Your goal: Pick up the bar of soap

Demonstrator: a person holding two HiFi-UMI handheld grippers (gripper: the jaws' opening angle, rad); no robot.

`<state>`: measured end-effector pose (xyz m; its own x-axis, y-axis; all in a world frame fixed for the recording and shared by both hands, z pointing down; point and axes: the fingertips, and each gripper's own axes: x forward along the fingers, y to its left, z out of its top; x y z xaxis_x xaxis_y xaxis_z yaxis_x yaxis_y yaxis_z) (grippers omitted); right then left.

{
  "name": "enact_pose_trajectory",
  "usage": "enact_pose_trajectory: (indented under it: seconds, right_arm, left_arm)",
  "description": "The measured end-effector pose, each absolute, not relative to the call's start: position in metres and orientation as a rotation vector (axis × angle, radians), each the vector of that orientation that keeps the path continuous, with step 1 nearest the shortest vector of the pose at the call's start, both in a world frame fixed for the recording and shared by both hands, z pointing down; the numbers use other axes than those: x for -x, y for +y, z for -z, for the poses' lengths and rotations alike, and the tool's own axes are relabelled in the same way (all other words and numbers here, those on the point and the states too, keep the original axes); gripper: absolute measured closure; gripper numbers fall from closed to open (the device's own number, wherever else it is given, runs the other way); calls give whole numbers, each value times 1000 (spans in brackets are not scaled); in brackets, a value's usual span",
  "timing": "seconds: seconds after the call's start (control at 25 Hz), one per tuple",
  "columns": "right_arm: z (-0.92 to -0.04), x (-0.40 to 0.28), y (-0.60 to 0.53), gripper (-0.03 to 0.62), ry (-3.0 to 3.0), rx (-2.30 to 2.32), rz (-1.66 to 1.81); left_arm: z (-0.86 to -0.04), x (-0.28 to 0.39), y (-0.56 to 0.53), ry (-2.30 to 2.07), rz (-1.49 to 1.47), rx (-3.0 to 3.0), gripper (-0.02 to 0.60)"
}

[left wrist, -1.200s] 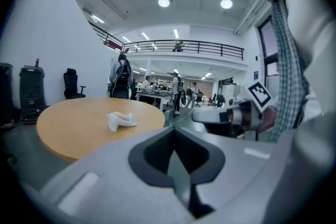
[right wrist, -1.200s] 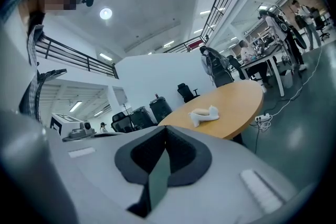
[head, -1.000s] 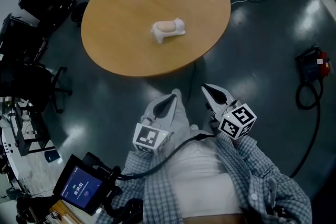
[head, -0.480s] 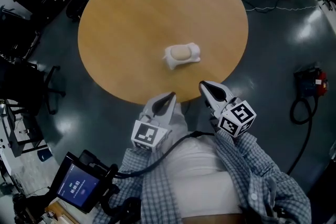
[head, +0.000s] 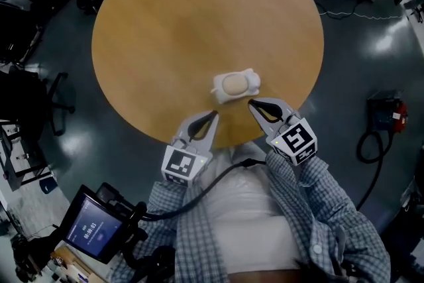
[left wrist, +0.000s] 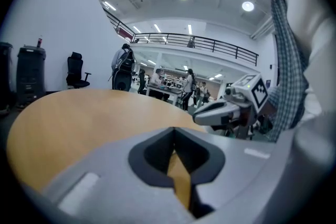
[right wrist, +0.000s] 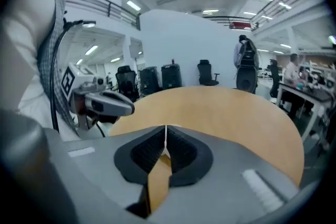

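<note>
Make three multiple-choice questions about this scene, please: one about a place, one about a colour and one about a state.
1. Where is the soap?
A. On the floor.
B. In a white dish on the table.
C. Between a gripper's jaws.

2. What colour is the table top?
A. White.
B. Blue.
C. Light brown.

3. How are the jaws of the right gripper?
A. Shut and empty.
B. Wide open.
C. Shut on the soap.

Answers:
1 B: the head view shows it in the dish, near the table's edge by the person.
2 C: the round top looks like light wood.
3 A: the right gripper view shows the jaws together with nothing between them.
</note>
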<state>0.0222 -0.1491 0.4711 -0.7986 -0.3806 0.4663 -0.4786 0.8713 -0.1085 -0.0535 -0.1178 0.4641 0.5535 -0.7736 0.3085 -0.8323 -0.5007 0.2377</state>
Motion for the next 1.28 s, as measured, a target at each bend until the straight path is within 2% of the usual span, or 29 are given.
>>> enact_pose_trajectory:
  seconds: [0.24, 0.48, 0.8, 1.28]
  right_arm:
    - [-505, 1, -169, 446, -2338, -184, 89]
    - [-540, 19, -180, 327, -2165, 146, 263]
    - [-561, 36, -180, 329, -2080, 377, 339]
    - [-565, 44, -179, 335, -2111, 488, 184]
  left_arm:
    - [-462, 65, -132, -1413, -234, -2367, 583]
    - [-467, 83, -138, -1522, -212, -2258, 583]
    - [-476, 100, -131, -1602, -200, -2155, 583]
    - [-476, 103, -130, -1626, -194, -2146, 583]
